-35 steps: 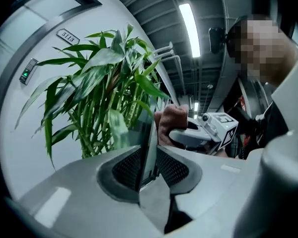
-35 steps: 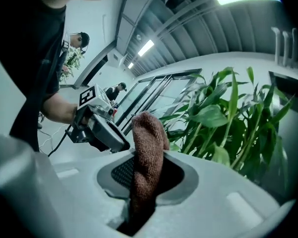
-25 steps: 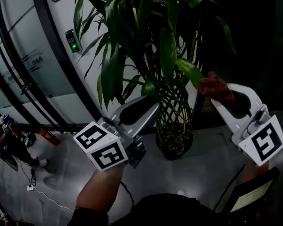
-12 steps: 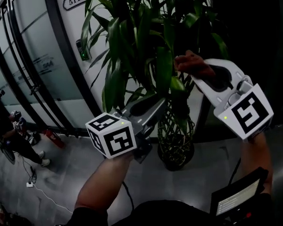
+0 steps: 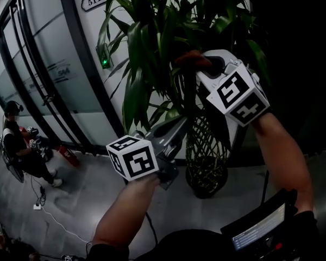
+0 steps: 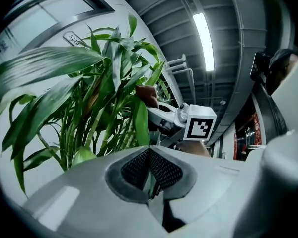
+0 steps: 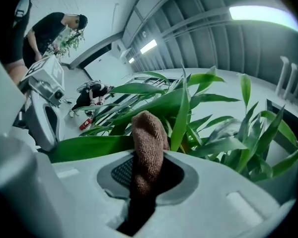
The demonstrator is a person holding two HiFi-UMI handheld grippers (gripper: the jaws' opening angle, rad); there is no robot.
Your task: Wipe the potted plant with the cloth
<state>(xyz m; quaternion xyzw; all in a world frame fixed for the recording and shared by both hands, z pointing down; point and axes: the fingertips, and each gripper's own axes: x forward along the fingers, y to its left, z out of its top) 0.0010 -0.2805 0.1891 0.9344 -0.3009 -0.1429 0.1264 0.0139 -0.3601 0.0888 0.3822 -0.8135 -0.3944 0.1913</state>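
Grey corridor floor (image 5: 87,200) beside a glazed wall (image 5: 43,75); the potted plant (image 5: 152,53) stands against it. Left claw (image 5: 180,123): jaws just closed together under a leaf (image 6: 140,118), pinch uncertain. Right claw (image 5: 202,65): clenched on the brown cloth (image 5: 191,58) among the upper leaves.

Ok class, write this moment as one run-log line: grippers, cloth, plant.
left gripper: jaws just closed, shut | right gripper: shut on cloth | cloth: at potted plant upper leaves | contact: unclear
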